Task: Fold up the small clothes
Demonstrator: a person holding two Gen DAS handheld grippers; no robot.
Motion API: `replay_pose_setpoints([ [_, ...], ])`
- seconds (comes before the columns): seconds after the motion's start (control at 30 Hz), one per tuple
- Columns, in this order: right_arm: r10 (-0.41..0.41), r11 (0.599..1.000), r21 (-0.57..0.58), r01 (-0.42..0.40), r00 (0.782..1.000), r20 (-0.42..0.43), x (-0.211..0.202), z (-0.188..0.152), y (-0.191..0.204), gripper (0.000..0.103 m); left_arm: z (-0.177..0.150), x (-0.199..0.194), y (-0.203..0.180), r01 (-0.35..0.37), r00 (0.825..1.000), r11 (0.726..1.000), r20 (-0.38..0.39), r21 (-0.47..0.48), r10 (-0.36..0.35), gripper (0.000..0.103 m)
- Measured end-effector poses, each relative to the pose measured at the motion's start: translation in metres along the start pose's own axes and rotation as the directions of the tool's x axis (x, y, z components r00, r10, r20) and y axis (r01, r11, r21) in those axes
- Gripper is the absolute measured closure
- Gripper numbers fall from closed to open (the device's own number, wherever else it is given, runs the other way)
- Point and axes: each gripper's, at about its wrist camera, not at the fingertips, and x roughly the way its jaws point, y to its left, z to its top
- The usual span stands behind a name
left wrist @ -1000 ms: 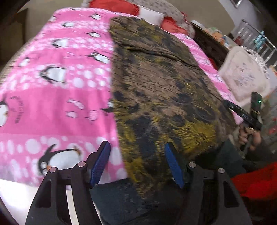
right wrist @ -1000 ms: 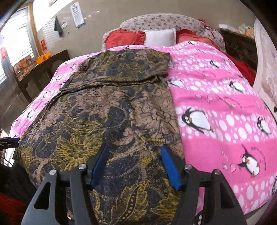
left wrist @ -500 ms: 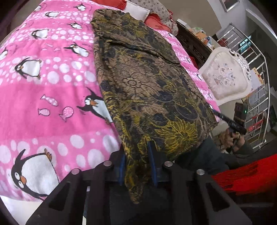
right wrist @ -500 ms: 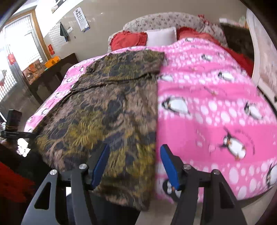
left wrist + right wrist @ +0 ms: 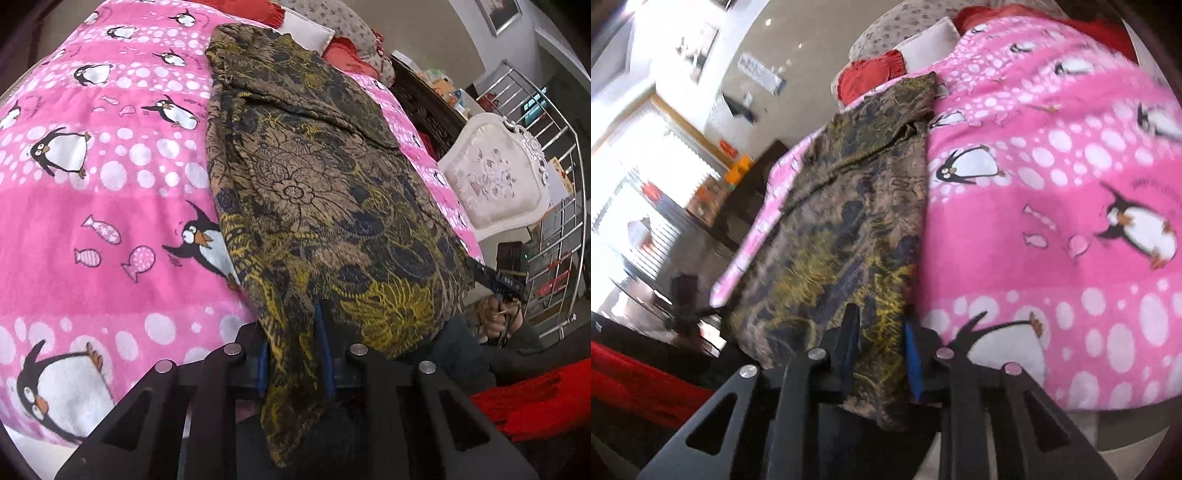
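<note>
One garment (image 5: 325,192), one penguin blanket (image 5: 110,206), two claws (image 5: 295,354) (image 5: 879,347)

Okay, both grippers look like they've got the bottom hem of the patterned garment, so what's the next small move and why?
Probably lift both hem corners together and carry them toward the pillows. The left gripper and the right gripper each pinch the near edge of the patterned garment, which lies flat and long on the pink penguin blanket, so folding it in half lengthwise-down comes next.
</note>
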Motion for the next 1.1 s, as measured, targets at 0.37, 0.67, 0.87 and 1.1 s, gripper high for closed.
replay_pose_setpoints([
  [0.37,0.069,0.994,-0.097,-0.054,0.986,0.151,-0.039,0.017,0.045,0.099,0.002,-0.06,-0.012,0.001,0.979,1.0,0.206,-0.02,0.003,0.103],
  [0.67,0.256,0.956,-0.222,-0.194,0.92,0.296,-0.124,0.026,0.098,0.1,-0.012,-0.157,-0.049,0.161,0.935,0.979,0.298,0.123,-0.192,0.103],
  [0.87,0.245,0.963,-0.196,-0.186,0.908,0.341,-0.14,0.036,0.087,0.099,0.031,-0.134,-0.061,0.117,0.944,0.98,0.29,0.161,-0.16,0.103],
  [1.1,0.075,0.996,-0.074,-0.053,0.938,0.339,-0.064,0.117,0.055,0.099,0.129,-0.068,-0.031,-0.047,0.962,0.993,0.272,0.112,0.015,0.103],
])
